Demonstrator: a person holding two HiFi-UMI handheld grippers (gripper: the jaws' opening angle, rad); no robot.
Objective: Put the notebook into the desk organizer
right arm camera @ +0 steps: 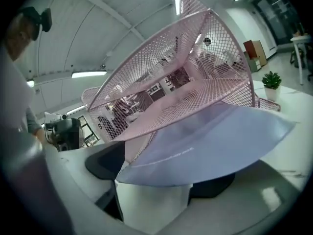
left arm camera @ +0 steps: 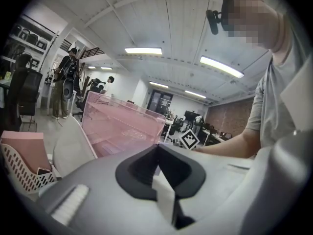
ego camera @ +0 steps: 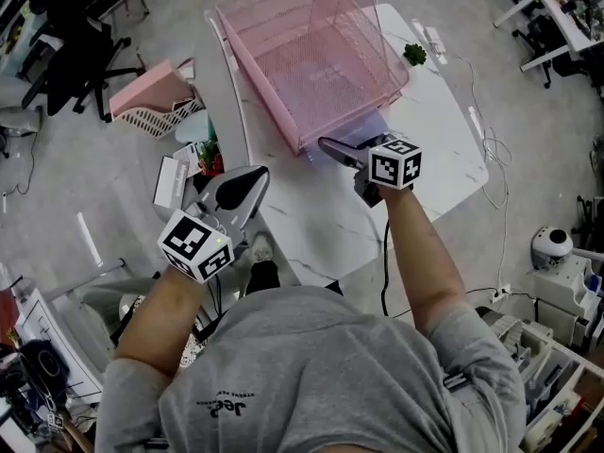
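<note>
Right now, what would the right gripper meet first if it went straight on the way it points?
The lavender notebook, already between the open jaws of the right gripper; beyond it, likely the pink mesh desk organizer, depth unclear.

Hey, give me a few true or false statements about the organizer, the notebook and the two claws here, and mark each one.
1. The desk organizer is pink mesh. True.
2. The notebook lies wholly outside the organizer. False: one end is inside it, and the other sticks out toward the right claw.
3. The left claw holds the notebook. False: its jaws are together with nothing in them, away from the notebook.
4. A small green plant stands on the table. True.
5. The right claw's jaws stand apart. True.
</note>
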